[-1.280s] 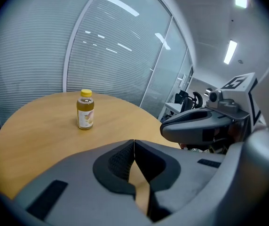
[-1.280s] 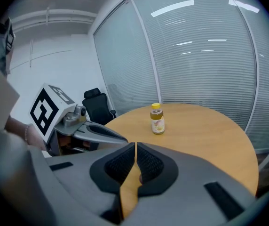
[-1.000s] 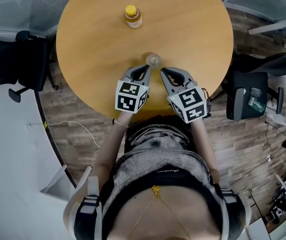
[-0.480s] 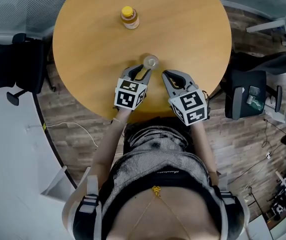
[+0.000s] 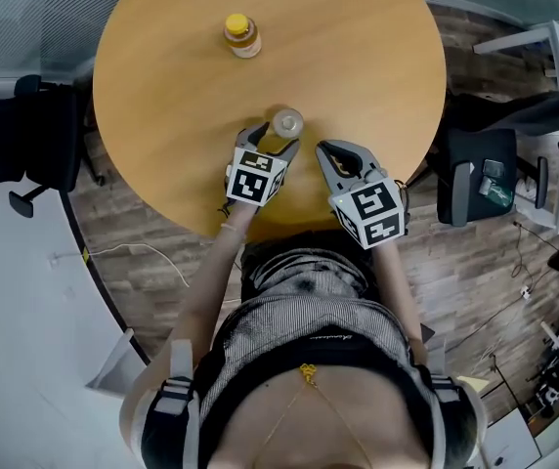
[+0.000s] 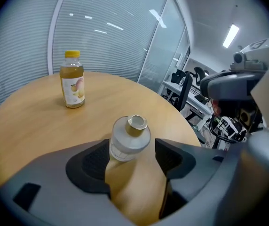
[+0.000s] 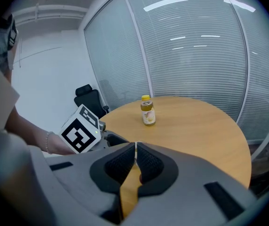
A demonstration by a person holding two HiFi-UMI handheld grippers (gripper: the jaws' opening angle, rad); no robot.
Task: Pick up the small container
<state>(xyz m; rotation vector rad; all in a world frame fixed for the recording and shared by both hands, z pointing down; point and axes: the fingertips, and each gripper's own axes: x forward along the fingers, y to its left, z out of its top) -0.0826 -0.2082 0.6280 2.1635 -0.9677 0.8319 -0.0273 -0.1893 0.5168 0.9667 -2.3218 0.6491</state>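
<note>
Small container standing between the opening left jaws, a little toward 6 o'clock of the table's centre.

Small container (image 5: 287, 123): squat round body of frosted clear glass, pale label low on its side, short gold-metal neck with an open mouth; upright on the round wooden table (image 5: 358, 57). Left gripper (image 5: 275, 137) jaws are apart and opening, one either side of the container; there is a gap at the right pad, and contact at the left pad is unclear. Right gripper (image 5: 323, 149) jaws are together, nothing between them, at 4 o'clock of the container. The left gripper view shows the neck and label, while the head view gives only the top. Juice bottle (image 5: 241, 35), yellow cap, stands well apart at 11 o'clock. Bare table lies from 12 to 3 o'clock. The table edge runs under both grippers, with office chairs (image 5: 35, 125) off the table at 9 and 3 o'clock.
</note>
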